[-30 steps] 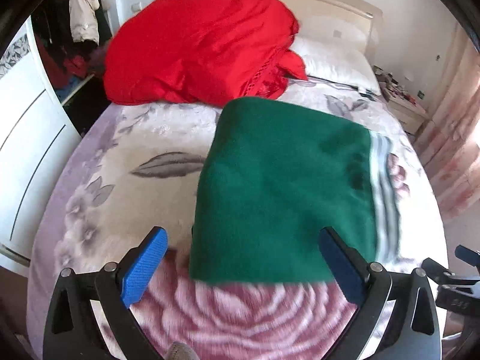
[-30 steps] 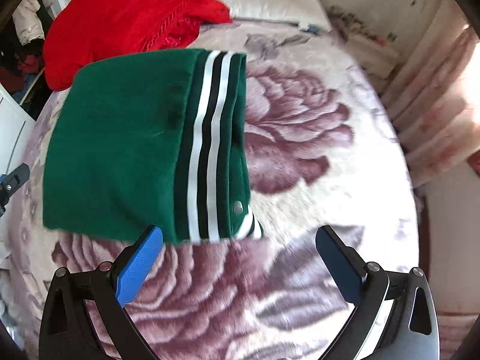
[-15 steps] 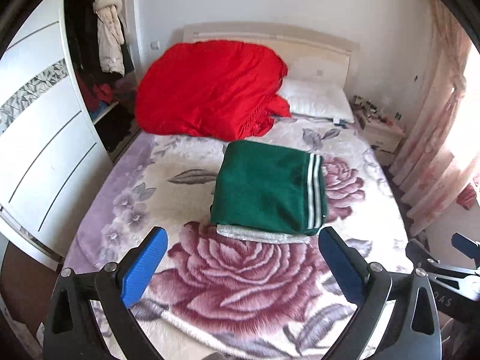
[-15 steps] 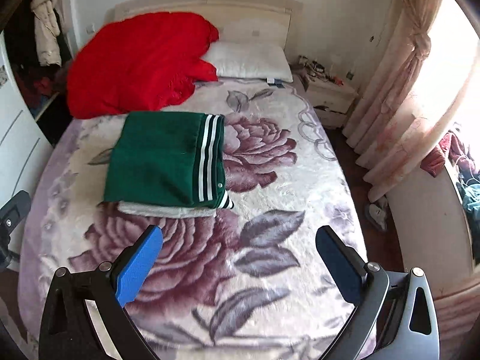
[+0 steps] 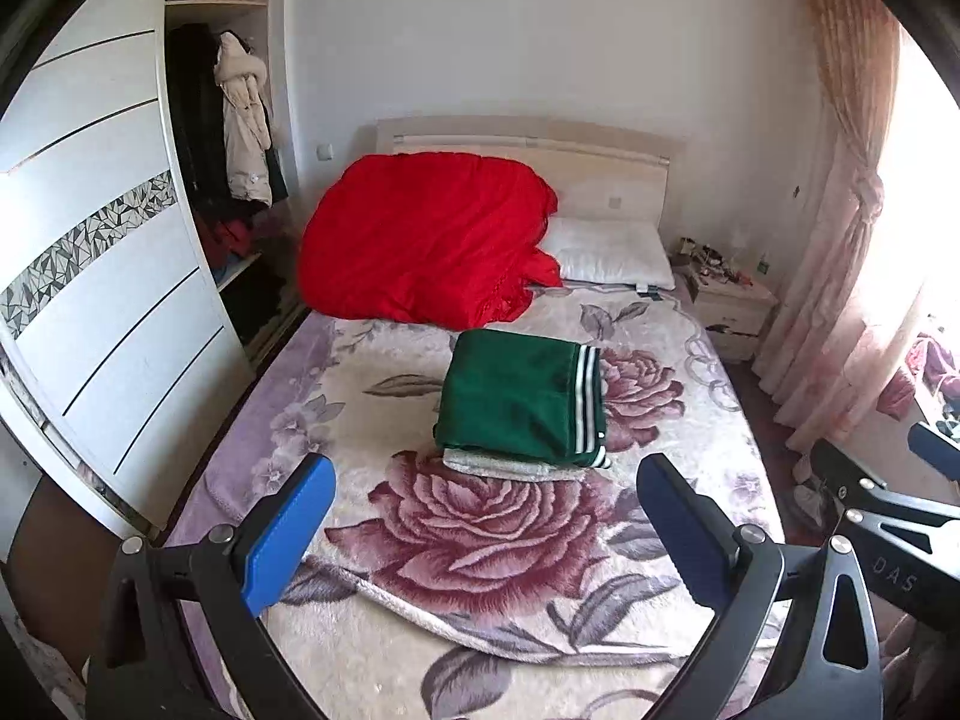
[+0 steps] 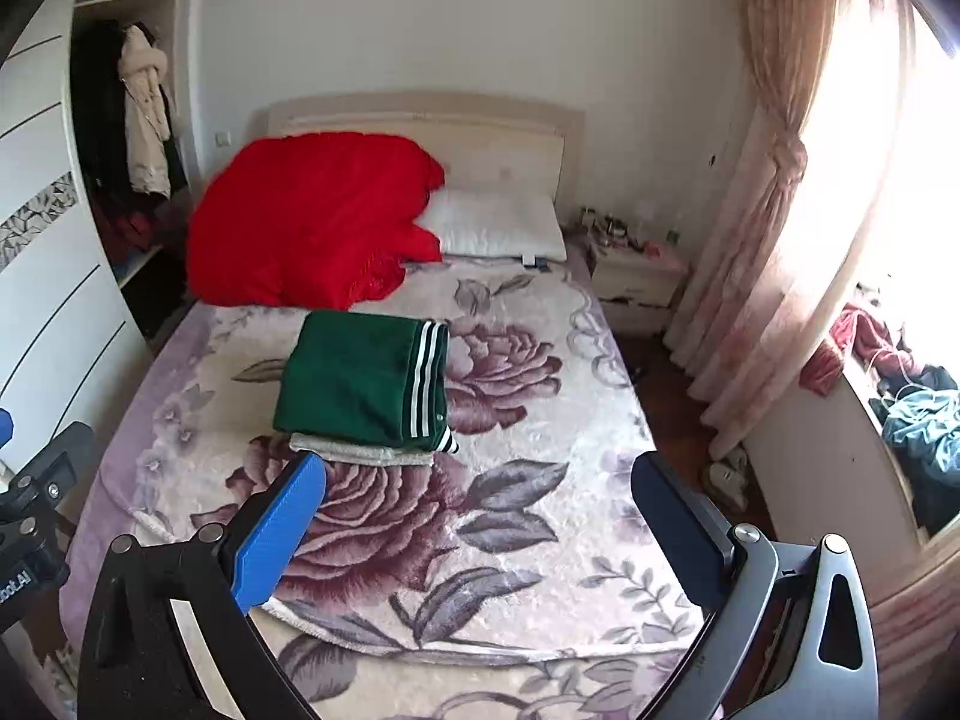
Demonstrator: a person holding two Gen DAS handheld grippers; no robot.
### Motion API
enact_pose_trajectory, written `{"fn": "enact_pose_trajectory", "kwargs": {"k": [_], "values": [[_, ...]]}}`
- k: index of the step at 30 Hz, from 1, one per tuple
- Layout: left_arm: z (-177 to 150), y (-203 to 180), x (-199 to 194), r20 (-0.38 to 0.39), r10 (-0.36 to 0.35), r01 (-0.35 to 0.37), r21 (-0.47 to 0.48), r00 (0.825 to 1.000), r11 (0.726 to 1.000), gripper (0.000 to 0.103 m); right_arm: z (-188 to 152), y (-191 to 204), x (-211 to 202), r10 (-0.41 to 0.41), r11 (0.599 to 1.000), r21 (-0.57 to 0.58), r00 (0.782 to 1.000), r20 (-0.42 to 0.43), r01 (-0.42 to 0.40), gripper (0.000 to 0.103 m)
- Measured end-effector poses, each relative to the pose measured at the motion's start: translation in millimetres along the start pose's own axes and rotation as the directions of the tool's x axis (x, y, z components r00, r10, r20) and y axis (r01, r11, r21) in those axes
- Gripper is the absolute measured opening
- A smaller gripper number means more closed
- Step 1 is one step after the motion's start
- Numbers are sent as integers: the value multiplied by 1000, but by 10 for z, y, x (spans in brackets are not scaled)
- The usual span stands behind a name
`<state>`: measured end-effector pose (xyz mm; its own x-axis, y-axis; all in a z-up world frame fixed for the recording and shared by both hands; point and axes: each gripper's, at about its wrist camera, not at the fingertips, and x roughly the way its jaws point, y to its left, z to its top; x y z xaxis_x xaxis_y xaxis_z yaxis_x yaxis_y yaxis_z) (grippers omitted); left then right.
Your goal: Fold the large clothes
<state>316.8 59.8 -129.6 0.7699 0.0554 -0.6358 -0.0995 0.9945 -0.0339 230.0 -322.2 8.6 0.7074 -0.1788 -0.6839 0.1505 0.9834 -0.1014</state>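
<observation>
My left gripper (image 5: 483, 531) and right gripper (image 6: 477, 519) hang with jaws spread wide and empty above the foot of the bed (image 5: 540, 618). The folded green garment (image 5: 519, 399) lies at twelve o'clock atop a pale folded piece (image 5: 510, 468). It looks soft, thick and limp; I would pinch its near corners.

Both tools have pulled back from the folded green garment (image 5: 519, 399), which now looks small at twelve o'clock ahead of the left tool (image 5: 483, 531) and eleven o'clock of the right tool (image 6: 477, 525).

Bed (image 5: 372, 648): folded clothes (image 5: 516, 405), red quilt (image 5: 420, 240).
</observation>
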Motion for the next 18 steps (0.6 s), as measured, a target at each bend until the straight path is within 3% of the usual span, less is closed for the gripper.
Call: {"fn": "enact_pose_trajectory", "kwargs": {"k": [10, 18], "values": [[38, -61, -518, -26, 18, -18, 15, 999, 1000, 103, -6, -157, -914, 53, 999, 1, 998, 29, -53, 103], [54, -67, -754, 26, 55, -55, 7, 998, 998, 103, 98, -199, -1343, 74, 997, -20, 995, 73, -72, 103]]}}
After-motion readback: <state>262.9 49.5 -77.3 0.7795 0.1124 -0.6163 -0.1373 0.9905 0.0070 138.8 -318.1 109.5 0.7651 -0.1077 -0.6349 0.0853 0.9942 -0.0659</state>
